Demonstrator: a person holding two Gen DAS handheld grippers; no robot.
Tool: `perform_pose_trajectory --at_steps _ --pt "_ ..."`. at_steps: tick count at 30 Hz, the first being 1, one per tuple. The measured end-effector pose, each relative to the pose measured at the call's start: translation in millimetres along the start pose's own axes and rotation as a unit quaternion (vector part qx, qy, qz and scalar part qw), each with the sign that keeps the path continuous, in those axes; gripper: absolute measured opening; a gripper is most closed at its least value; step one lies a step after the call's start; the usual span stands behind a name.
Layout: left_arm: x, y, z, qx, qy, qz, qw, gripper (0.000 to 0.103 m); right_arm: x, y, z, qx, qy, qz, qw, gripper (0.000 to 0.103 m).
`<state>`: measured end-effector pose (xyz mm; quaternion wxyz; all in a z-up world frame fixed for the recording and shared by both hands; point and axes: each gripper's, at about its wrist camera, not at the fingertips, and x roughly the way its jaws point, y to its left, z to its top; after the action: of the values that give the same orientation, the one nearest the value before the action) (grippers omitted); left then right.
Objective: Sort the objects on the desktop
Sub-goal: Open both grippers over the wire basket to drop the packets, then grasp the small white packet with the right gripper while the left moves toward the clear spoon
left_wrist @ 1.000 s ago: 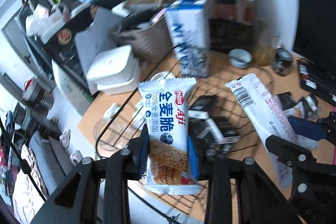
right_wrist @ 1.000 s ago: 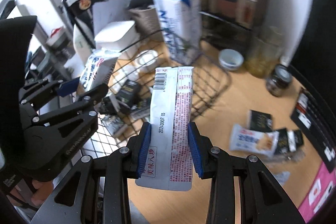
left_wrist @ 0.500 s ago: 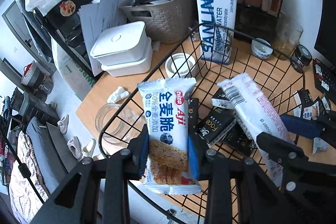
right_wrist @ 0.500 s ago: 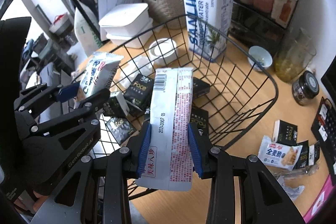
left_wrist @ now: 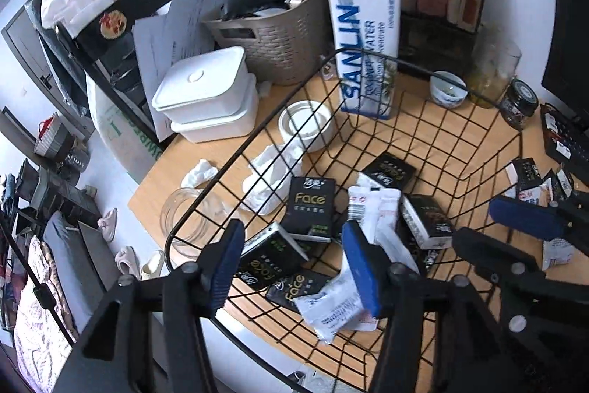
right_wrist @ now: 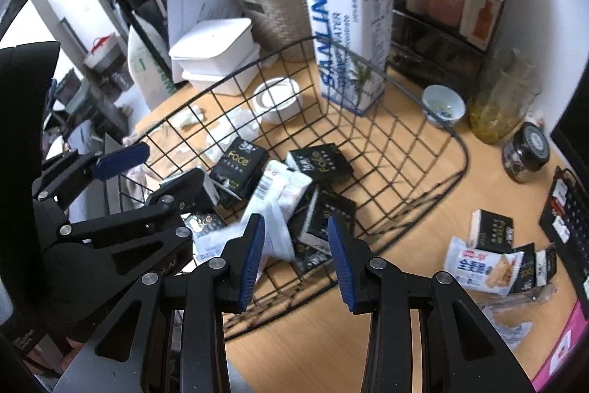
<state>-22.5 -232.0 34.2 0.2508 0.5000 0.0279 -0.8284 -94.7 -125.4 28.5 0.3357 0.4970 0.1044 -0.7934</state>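
Both grippers hang over the wire basket (left_wrist: 331, 69) at frame centre, the left gripper (left_wrist: 294, 267) opening with nothing between its jaws, the right gripper (right_wrist: 296, 258) apart and empty, white snack packets (right_wrist: 276, 201) lying among black tissue packs (left_wrist: 311, 209); lifting clear avoids snagging the wire.

Wire basket (left_wrist: 434, 135) open above; far half bare; carton (left_wrist: 368, 43) blocks beyond rim.

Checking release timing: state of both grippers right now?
Left gripper: jaws opening, nothing between the pads.
Right gripper: open, empty; both snack packets lie in the wire basket.
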Motion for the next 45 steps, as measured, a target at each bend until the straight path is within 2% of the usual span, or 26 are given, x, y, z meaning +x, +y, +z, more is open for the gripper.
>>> perform_pose_trajectory --at_steps 3,8,16,20,24,29,36,45 --pt "-9.0 -13.2 0.3 0.009 -0.007 -0.006 0.9999 0.061 -12.6 -11.3 -7.6 0.006 -0.007 -0.009 1.0 0.037" --pt "-29.8 -56.4 -0.8 0.042 -0.022 -0.029 0.9985 0.061 -35.1 -46.2 -30.1 0.031 -0.01 -0.024 0.999 0.037" --pt "-50.2 -162.0 -8.4 0.13 -0.033 -0.079 0.9879 0.061 -69.5 -152.7 -91.4 0.12 -0.004 -0.083 0.989 0.037" --pt "-39.1 -214.5 -18.2 0.166 -0.017 -0.103 0.9806 0.061 -68.9 -205.4 -123.4 0.174 0.012 -0.095 0.98 0.037" --pt "-18.5 -244.0 -31.6 0.18 0.018 -0.118 0.9765 0.061 -55.0 -244.1 -144.2 0.205 0.032 -0.103 0.973 0.037" --pt "2.2 -266.6 -50.4 0.202 0.049 -0.12 0.9707 0.061 -43.4 -270.5 -151.0 0.222 0.038 -0.106 0.969 0.037" --pt "19.0 -286.4 -57.5 0.217 0.07 -0.121 0.9661 0.061 -22.7 -295.1 -150.3 0.233 0.05 -0.115 0.964 0.037" --pt "27.7 -289.7 -47.6 0.211 0.062 -0.106 0.9698 0.061 -24.2 -283.7 -167.1 0.229 0.061 -0.104 0.966 0.037"
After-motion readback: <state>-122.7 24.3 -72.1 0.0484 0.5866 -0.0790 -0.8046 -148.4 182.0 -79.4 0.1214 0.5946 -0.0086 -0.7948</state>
